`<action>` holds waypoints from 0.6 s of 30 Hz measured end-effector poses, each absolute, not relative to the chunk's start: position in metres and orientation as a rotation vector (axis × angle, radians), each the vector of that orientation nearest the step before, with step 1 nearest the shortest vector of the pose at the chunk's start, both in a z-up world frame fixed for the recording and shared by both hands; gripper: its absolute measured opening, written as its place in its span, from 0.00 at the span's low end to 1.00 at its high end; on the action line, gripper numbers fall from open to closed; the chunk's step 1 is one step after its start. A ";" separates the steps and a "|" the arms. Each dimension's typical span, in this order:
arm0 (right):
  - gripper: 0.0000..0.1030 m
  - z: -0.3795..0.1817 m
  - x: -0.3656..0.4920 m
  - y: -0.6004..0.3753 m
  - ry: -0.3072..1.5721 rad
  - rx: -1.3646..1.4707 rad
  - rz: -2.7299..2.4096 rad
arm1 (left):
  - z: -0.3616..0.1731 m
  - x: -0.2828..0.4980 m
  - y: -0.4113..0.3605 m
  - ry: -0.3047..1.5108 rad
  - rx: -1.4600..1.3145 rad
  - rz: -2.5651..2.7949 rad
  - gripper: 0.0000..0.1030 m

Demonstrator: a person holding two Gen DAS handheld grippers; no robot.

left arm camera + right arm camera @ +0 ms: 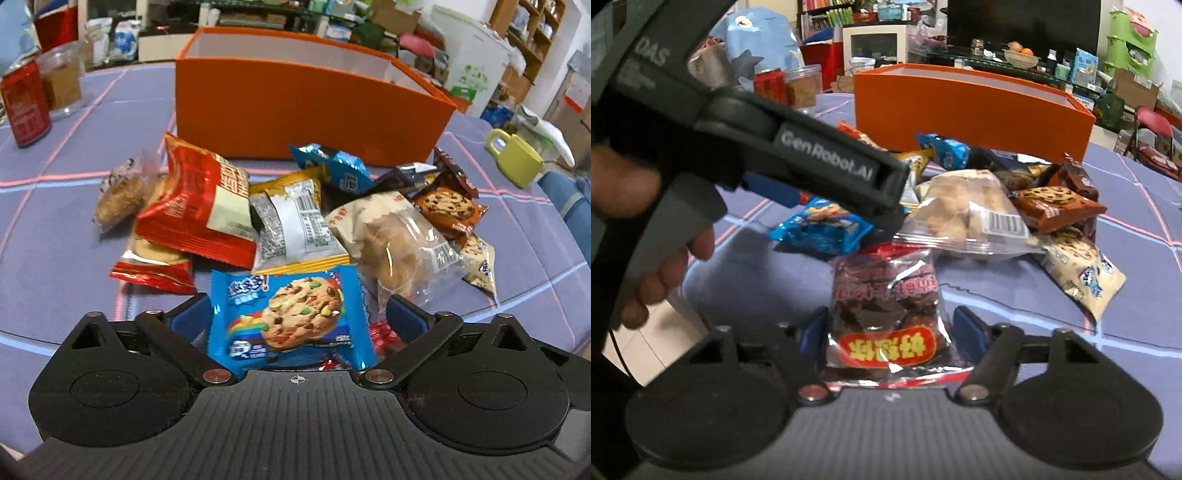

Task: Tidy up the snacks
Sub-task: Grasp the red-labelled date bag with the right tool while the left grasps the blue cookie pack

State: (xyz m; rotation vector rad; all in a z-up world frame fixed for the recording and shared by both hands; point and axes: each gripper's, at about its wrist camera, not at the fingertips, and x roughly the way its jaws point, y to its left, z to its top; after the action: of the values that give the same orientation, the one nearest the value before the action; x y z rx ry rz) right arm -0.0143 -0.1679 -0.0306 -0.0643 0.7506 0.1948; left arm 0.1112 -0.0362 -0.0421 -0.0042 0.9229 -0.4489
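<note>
Progress looks slight; I see the snack pile (pixel 295 206) mid-frame on the purple cloth (pixel 74 192), before the orange box (pixel 306 107); left gripper (pixel 291 314) brackets a blue cookie packet (pixel 291 317), right gripper (pixel 890 328) a clear dark-snack bag (pixel 886 314); jaws apart, neither pressing.

One orange box (pixel 306 107) stands on the surface (pixel 74 221); one red can (pixel 25 107), one clear lidded jar (pixel 62 79) and one yellow-green mug (pixel 515 158) sit around it; two blue cookie packets, one with a rainbow print (pixel 291 317) and one crumpled (pixel 338 168); two red foil packets, large (pixel 195 206) and small (pixel 153 267); one yellow-edged packet (pixel 295 225); two clear bread bags, big (pixel 399 240) and small (pixel 122 192); one orange-brown cookie pack (pixel 448 212); one cream cookie pack (pixel 1078 269); one clear packet of dark snacks (pixel 886 314); two tools (pixel 295 314) (pixel 890 332); further packets in the heap overlap too much to count
</note>
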 end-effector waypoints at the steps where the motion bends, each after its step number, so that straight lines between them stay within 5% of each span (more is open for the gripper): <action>1: 0.64 -0.030 -0.015 -0.170 0.755 -0.067 0.189 | -0.044 0.111 -0.036 0.925 -0.008 -0.451 0.79; 4: 0.64 -0.029 -0.016 -0.177 0.766 -0.062 0.179 | -0.048 0.112 -0.038 0.930 0.006 -0.455 0.74; 10: 0.64 -0.030 -0.017 -0.179 0.760 -0.065 0.186 | -0.052 0.110 -0.038 0.902 0.132 -0.387 0.44; 18: 0.67 -0.030 -0.014 -0.180 0.759 -0.060 0.198 | -0.050 0.106 -0.039 0.891 0.164 -0.398 0.28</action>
State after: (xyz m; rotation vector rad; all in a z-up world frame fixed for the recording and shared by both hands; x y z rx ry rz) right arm -0.0142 -0.1798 -0.0303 -0.0600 0.7587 0.1977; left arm 0.1060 -0.0395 -0.0503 0.1641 0.8911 -0.3984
